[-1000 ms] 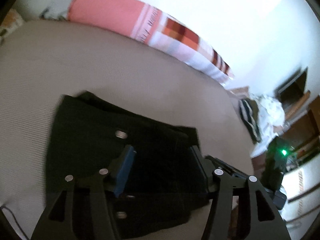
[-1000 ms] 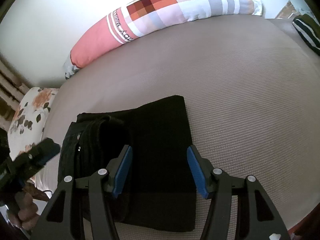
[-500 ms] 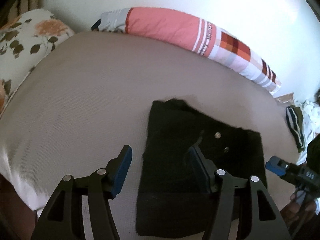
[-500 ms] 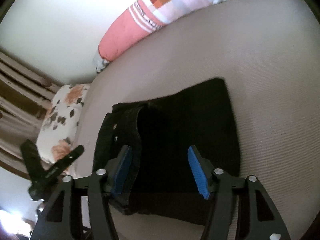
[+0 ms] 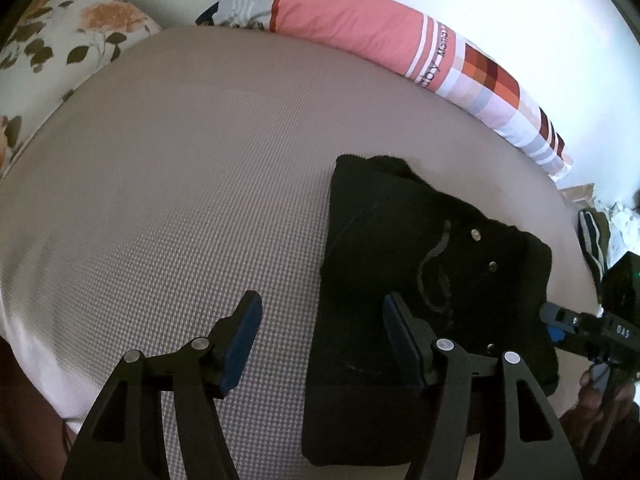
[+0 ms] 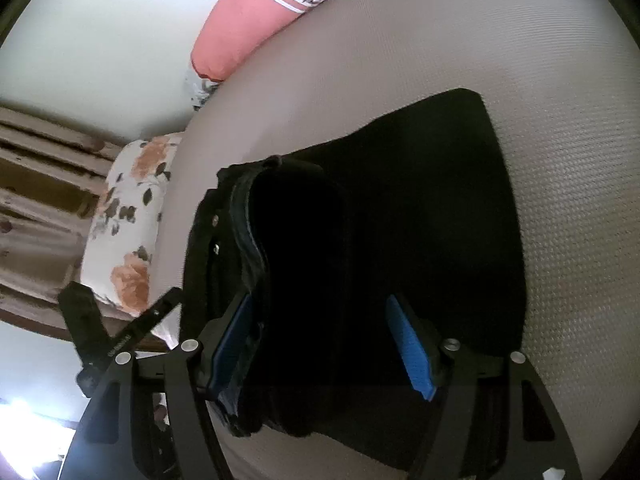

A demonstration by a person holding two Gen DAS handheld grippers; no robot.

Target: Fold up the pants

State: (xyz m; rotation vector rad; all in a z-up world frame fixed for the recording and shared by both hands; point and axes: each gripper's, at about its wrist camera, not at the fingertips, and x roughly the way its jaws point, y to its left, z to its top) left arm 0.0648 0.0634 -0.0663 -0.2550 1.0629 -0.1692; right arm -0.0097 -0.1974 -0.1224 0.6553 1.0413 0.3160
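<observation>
Tilting steeply down over the bed, the left gripper (image 5: 320, 340) has its jaws spreading wider, nothing pinched: one blue pad hangs over the bare grey mattress (image 5: 180, 184), the other over the edge of the folded black pants (image 5: 432, 248). Beside it, the right gripper (image 6: 324, 344) also angles down, jaws widening above the pants (image 6: 400, 220) without gripping them. Farther back lie a floral pillow (image 5: 60, 48) and a long pink patchwork bolster (image 5: 360, 32) along the white wall.
</observation>
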